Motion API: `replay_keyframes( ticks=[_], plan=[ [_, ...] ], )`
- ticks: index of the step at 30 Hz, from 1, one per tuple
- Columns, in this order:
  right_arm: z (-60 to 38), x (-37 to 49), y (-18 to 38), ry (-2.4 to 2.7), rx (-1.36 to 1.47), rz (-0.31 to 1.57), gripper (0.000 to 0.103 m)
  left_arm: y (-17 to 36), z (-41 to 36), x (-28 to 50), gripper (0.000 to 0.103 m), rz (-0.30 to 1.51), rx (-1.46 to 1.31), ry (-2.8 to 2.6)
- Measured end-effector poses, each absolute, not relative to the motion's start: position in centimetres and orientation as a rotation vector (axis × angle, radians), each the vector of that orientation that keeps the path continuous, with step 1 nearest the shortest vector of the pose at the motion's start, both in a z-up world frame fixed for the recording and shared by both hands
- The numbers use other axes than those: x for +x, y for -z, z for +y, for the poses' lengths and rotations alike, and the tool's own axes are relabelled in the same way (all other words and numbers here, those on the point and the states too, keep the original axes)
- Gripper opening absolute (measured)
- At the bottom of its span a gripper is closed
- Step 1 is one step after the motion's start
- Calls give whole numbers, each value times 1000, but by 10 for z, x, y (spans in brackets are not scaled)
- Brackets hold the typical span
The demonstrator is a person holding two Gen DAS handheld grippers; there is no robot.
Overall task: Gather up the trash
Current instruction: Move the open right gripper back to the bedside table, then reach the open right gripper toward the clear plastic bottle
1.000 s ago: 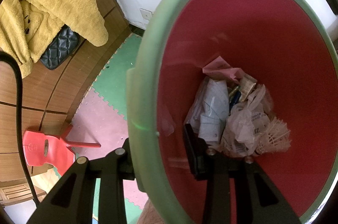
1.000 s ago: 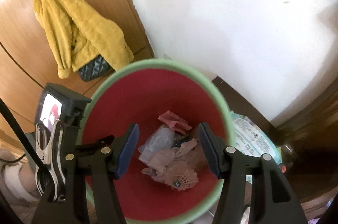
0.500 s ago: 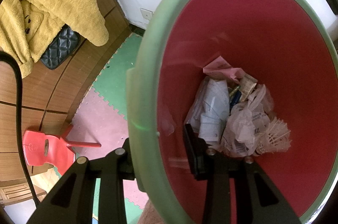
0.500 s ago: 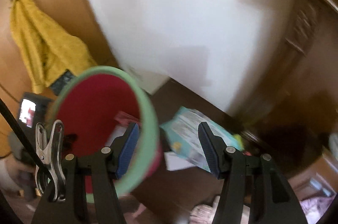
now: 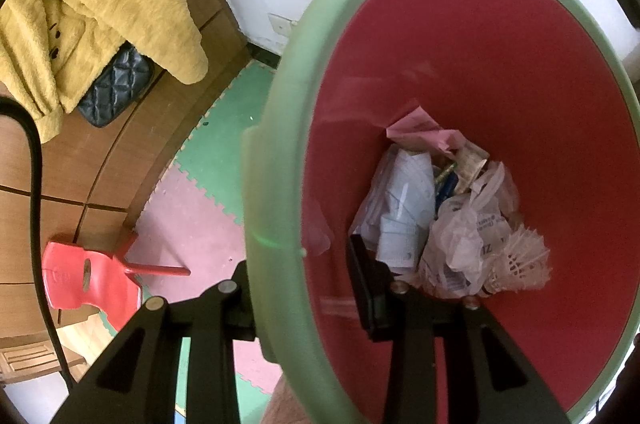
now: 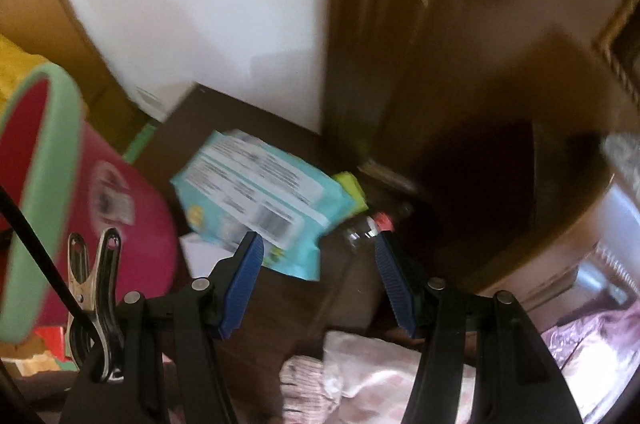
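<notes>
Facing teal packet (image 6: 256, 200) — right view only

The trash bin (image 5: 472, 72) was a round bucket, red inside and out with a pale green rim, and it was held tilted so that its mouth faced the left wrist camera. At the bottom of the bin lay a loose heap of trash (image 5: 444, 212): a crumpled pink paper at the top, white printed receipts and a clear plastic bag beneath it, and a white feathered shuttlecock (image 5: 520, 264) at the heap's right edge. Beside the bin, on a dark wooden surface, lay a flat light-blue wipes packet (image 6: 260, 200) with a white printed label, and just beyond the packet a clear plastic bottle (image 6: 366, 228) with a red cap lay on its side.
</notes>
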State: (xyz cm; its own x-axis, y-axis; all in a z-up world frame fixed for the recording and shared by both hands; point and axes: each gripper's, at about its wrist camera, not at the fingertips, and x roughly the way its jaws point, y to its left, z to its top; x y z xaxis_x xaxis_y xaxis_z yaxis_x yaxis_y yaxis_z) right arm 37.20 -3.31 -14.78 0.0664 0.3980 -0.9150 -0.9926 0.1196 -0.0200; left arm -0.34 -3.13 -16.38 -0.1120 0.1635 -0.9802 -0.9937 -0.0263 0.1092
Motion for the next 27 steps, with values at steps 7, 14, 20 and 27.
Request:
replay_keyframes(
  ticks=[7,14,20,27],
  plan=[
    [-31,402,189,-1155,-815,1054,60,164,-31,-4,36,1148,-1049,-1387],
    [-21,407,210,-1148,-811,1085,60,165,-31,-3,36,1175,-1036,-1404],
    [-9,415,226,-1137,-795,1121,58,165,-32,-3,36,1192,-1037,-1420],
    [5,417,242,-1116,-840,1110,58,166,-32,-4,36,1192,-1048,-1433]
  ],
)
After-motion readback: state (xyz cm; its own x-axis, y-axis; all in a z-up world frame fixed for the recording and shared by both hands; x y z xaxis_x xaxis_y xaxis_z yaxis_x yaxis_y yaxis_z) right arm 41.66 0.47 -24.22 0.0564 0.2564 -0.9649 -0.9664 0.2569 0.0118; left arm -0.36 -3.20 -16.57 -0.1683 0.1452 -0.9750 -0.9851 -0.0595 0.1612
